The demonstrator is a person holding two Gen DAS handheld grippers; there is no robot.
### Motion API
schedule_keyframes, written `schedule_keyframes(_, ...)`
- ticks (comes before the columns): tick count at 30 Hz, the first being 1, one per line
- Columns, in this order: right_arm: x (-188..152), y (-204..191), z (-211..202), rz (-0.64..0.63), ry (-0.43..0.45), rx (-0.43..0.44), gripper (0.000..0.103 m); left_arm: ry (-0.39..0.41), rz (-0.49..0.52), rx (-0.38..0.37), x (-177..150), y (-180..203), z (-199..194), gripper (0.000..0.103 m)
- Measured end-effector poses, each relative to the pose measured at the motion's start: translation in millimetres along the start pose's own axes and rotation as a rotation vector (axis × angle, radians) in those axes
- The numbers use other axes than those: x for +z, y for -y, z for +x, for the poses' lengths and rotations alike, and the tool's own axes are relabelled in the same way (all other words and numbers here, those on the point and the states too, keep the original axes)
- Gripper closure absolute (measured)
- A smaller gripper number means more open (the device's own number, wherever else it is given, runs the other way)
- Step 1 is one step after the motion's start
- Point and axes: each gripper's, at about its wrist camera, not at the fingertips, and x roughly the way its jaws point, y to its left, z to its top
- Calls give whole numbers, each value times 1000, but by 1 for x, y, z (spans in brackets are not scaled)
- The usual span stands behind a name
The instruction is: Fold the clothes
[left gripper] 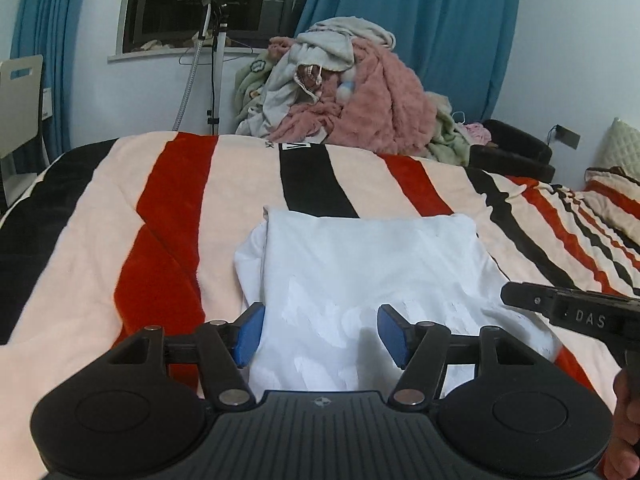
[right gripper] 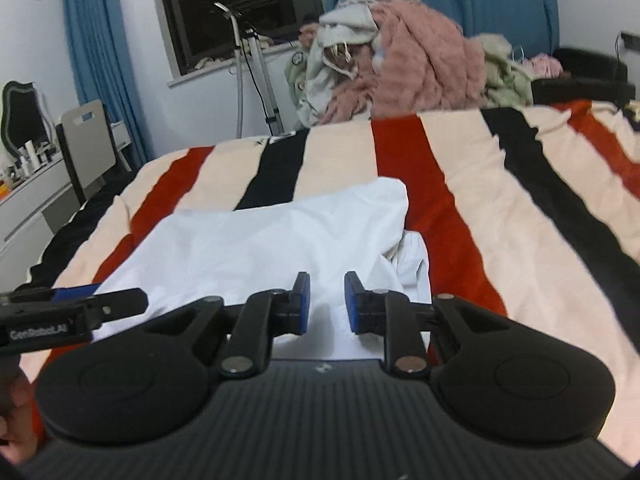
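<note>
A white garment (left gripper: 360, 264) lies folded over on the striped blanket (left gripper: 176, 208), with a sleeve bulging out at its left edge. My left gripper (left gripper: 320, 334) hovers over its near end, jaws wide apart, blue pads (left gripper: 250, 336) clear of the cloth. In the right wrist view the same white garment (right gripper: 256, 240) lies ahead, a loose fold poking out at its right side. My right gripper (right gripper: 327, 304) stands above the near edge with a narrow gap between its pads and nothing held. Each gripper shows at the edge of the other's view: the right gripper (left gripper: 568, 306), the left gripper (right gripper: 76, 308).
A heap of pink, grey and green clothes (left gripper: 352, 92) is piled beyond the far side of the bed. A garment steamer stand (left gripper: 212, 60) is by the dark window. A chair (right gripper: 86, 144) and a desk (right gripper: 32, 196) are at the left. A pillow (left gripper: 620, 152) lies far right.
</note>
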Motion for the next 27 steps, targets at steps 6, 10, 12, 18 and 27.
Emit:
schedule_keyframes(6, -29, 8, 21, 73, -131, -17, 81, -58, 28, 17, -20, 5, 11, 38)
schedule_keyframes(10, -31, 9, 19, 117, -124, -16, 81, -40, -1, 16, -20, 3, 1, 38)
schedule_keyframes(12, -32, 8, 19, 120, -121, -20, 81, -35, -22, 13, -20, 4, -7, 37)
schedule_keyframes(18, -32, 5, 18, 113, -120, -29, 81, -35, -113, -42, -21, 16, -45, 37)
schedule_keyframes(27, -33, 5, 15, 136, -120, -51, 83, -155, -439, -232, -53, -5, -6, 34)
